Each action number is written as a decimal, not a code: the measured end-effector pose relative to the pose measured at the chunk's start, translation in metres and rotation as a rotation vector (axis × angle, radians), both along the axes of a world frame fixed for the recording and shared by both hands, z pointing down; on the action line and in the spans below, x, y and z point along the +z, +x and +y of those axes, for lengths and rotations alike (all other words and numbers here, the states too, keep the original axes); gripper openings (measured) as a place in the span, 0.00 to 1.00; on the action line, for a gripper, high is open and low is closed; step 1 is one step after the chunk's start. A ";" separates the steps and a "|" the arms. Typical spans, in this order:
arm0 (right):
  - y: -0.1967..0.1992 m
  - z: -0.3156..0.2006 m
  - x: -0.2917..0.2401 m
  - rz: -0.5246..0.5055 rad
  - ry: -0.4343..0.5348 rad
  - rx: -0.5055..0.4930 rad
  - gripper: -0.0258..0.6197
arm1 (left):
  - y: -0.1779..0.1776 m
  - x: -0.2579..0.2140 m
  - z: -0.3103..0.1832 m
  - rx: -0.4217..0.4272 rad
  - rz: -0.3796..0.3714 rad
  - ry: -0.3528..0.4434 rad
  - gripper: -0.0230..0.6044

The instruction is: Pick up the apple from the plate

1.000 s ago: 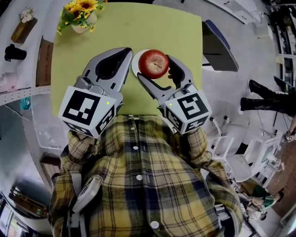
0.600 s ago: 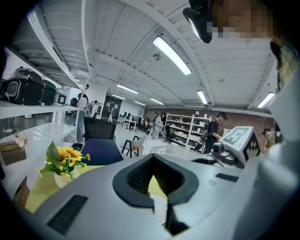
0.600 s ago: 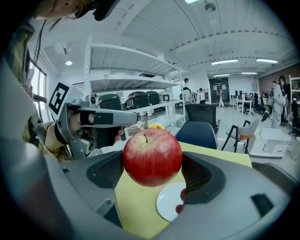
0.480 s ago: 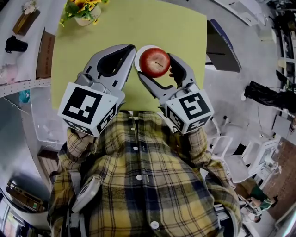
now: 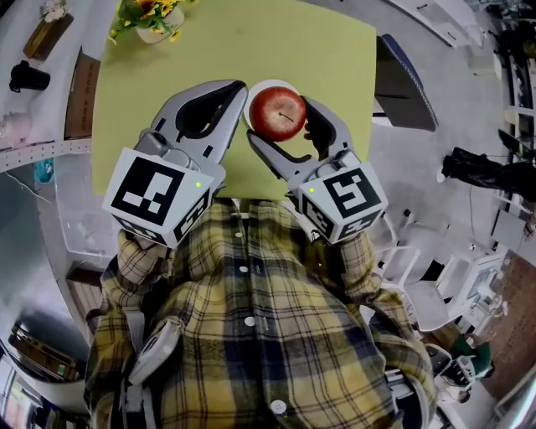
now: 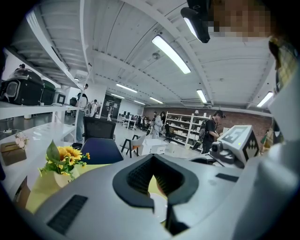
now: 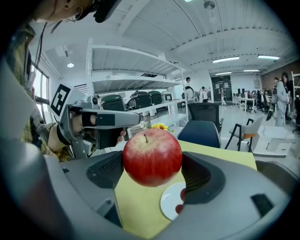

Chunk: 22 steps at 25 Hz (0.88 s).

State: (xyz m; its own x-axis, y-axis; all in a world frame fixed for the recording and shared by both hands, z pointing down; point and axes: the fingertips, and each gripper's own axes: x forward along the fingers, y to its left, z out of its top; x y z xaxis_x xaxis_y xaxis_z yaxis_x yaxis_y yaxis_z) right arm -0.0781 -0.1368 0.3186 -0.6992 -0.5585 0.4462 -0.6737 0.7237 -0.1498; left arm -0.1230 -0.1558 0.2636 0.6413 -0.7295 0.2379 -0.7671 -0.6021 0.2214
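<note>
Apple (image 5: 278, 113) held above the plate (image 7: 173, 200).
It is clamped in the right gripper (image 5: 279, 119); the left gripper (image 5: 240, 86), beside the plate, is closed and empty.

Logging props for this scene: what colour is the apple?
Red; the apple shows best in the right gripper view.

No legible text, labels, brands, numbers or signs in any view

There was one apple (image 5: 278, 113), one plate (image 7: 169, 202), one vase of sunflowers (image 5: 149, 21) and one surface (image 5: 167, 75). Two grippers showed: left gripper (image 5: 237, 90), right gripper (image 5: 277, 117). One blue chair (image 5: 402, 75) stood right.
</note>
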 end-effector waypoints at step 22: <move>0.000 0.006 -0.003 -0.019 -0.004 0.011 0.63 | 0.004 -0.006 0.006 0.037 0.044 0.004 0.03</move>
